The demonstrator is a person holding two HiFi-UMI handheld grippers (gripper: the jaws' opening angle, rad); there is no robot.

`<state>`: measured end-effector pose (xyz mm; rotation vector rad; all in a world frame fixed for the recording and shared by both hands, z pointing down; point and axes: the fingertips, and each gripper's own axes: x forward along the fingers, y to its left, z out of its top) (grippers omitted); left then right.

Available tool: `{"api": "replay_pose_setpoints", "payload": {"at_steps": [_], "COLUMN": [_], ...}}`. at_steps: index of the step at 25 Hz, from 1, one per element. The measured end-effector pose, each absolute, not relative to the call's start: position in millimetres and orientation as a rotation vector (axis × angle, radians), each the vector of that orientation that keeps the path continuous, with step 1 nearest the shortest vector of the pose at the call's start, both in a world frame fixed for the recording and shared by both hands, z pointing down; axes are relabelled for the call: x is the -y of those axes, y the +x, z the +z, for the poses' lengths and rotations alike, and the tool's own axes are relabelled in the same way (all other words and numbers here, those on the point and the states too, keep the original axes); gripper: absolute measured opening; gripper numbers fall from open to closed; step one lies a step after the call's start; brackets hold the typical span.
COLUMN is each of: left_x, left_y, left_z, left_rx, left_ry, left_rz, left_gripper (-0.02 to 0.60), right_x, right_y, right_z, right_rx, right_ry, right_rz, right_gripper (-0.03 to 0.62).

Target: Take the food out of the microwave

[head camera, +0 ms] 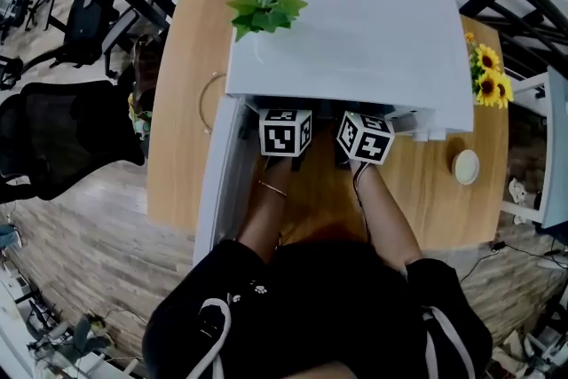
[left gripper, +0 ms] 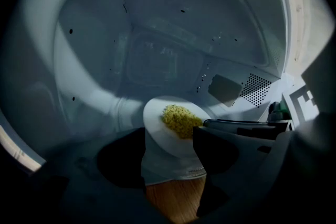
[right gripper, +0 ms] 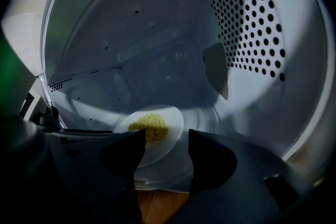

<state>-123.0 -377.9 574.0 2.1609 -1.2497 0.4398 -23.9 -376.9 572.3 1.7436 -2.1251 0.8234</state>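
Note:
A white plate [left gripper: 160, 128] with a heap of yellow food [left gripper: 179, 120] lies on the glass turntable inside the white microwave [head camera: 355, 40]. My left gripper [left gripper: 169, 165] is open; the plate's near rim shows in the gap between its dark fingers. My right gripper [right gripper: 165, 159] is open too, with the plate [right gripper: 167, 122] and food [right gripper: 149, 127] just beyond and partly behind its left finger. In the head view only the two marker cubes [head camera: 286, 133] [head camera: 366, 138] show at the oven's mouth; the fingertips are hidden under the microwave's top.
The microwave door [head camera: 217, 191] stands swung open at the left. A potted plant [head camera: 266, 9] sits on top of the microwave. Sunflowers [head camera: 488, 75] and a small white round lid [head camera: 465, 166] are on the wooden table [head camera: 177, 102] at the right. A black chair [head camera: 62, 138] stands left.

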Motion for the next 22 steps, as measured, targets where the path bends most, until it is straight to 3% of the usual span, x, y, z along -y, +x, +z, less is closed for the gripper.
{"api": "replay_pose_setpoints", "payload": {"at_steps": [12,22], "left_x": [378,365], "left_y": [-124,-121], "left_z": [571,566], "left_rx": [1.228,1.23], "left_ry": [2.138,2.149], "left_rz": [0.374,0.412], "left_gripper": [0.262,0.262], "right_x": [377,369], "right_y": [-28,-23], "right_z": [571,567], "right_rx": [2.179,2.193], "right_ry": [1.722,1.74], "right_rz": [0.874,0.96], "right_gripper": [0.192,0.179]}}
